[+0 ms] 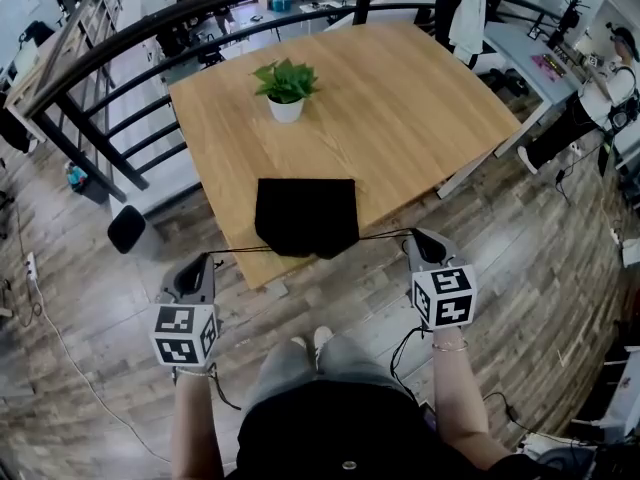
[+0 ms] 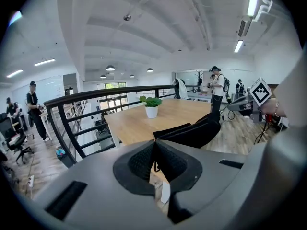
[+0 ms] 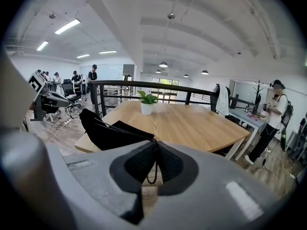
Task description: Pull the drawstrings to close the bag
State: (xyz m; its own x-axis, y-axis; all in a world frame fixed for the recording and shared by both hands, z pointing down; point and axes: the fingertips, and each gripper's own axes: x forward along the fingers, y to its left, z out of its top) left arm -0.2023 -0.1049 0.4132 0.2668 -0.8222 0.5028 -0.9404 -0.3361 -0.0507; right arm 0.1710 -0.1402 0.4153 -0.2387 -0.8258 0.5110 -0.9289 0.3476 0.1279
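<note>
Head view: the black fabric drawstring bag [image 1: 306, 215] lies at the near edge of the light wooden table [image 1: 400, 98], mouth overhanging it. Your left gripper [image 1: 203, 260] and right gripper [image 1: 413, 235], both off the table, each pinch a thin black drawstring [image 1: 240, 251] — jaws pressed tight. Pull apart evenly, level with the tabletop — or the bag slides off.

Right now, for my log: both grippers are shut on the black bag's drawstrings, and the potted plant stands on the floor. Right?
No: the head view shows the potted plant on the wooden table, not the floor. The rest holds.
</note>
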